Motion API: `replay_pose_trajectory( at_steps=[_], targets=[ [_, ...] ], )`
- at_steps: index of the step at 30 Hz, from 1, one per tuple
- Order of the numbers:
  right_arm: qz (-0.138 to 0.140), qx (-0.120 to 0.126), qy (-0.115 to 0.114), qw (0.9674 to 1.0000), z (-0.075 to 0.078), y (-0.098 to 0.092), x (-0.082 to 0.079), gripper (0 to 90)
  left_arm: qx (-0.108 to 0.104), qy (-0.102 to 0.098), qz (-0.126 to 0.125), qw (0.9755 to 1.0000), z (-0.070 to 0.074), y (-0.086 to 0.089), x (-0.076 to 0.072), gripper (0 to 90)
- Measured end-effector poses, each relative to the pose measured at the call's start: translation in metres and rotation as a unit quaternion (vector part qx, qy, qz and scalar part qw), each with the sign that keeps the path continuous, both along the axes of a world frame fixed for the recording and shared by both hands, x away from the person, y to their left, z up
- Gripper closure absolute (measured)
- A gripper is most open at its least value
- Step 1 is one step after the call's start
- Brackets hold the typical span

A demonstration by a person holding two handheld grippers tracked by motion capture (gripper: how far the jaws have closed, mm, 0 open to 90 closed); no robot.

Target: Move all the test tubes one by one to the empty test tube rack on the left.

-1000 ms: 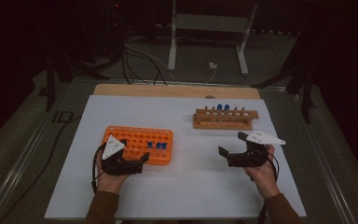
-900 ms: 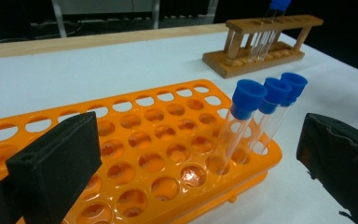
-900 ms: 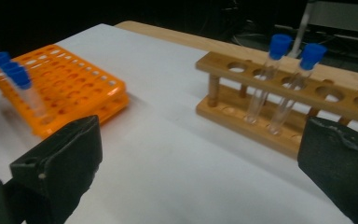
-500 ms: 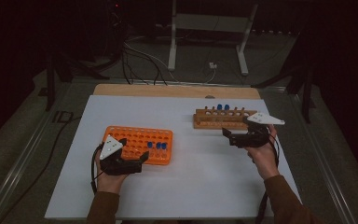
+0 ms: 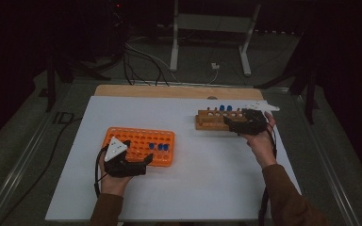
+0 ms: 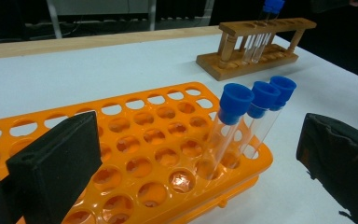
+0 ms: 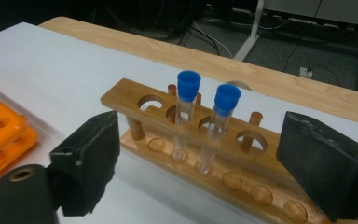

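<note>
A: State the change from the earlier frames.

B: The right claw (image 5: 234, 123) has moved from open worktop up to the near side of the wooden rack (image 5: 212, 121). Its jaws have just been closing slightly but stand apart, nothing between them. The left claw (image 5: 139, 160) has stayed at the near edge of the orange rack (image 5: 139, 140), jaws spread wide and empty.

A: Locate the tubes.

B: Two blue-capped tubes (image 7: 185, 122) stand upright in adjacent holes of the wooden rack, just beyond the right claw's pads. Three blue-capped tubes (image 6: 230, 130) stand in a row at the right end of the orange rack.

A: Surroundings and obstructions?

B: A white worktop (image 5: 217, 188) carries both racks, well apart. The wooden rack's top rail and pegs flank the tubes. Cables (image 5: 141, 56) and a metal stand (image 5: 174, 42) lie on the floor beyond.
</note>
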State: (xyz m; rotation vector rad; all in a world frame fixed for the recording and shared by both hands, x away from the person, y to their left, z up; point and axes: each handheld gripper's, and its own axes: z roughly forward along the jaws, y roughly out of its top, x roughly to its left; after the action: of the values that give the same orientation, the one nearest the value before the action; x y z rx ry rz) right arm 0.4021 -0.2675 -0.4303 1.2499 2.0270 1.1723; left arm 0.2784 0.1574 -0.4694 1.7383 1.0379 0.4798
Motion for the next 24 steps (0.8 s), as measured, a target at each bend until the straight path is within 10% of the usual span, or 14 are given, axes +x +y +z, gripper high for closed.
replay_pose_trajectory(
  at_steps=[11, 24],
  targets=[
    [-0.036, 0.007, 0.012, 0.9993, -0.021, 0.001, 0.025, 55.5, -0.005, 0.006, -0.003, 1.0, -0.001, 0.0, 0.0, 0.5],
    [-0.047, 0.012, 0.011, 0.9987, -0.031, 0.006, 0.037, 71.4, -0.006, 0.01, -0.007, 0.9999, -0.002, -0.001, 0.0, 0.5]
  ],
)
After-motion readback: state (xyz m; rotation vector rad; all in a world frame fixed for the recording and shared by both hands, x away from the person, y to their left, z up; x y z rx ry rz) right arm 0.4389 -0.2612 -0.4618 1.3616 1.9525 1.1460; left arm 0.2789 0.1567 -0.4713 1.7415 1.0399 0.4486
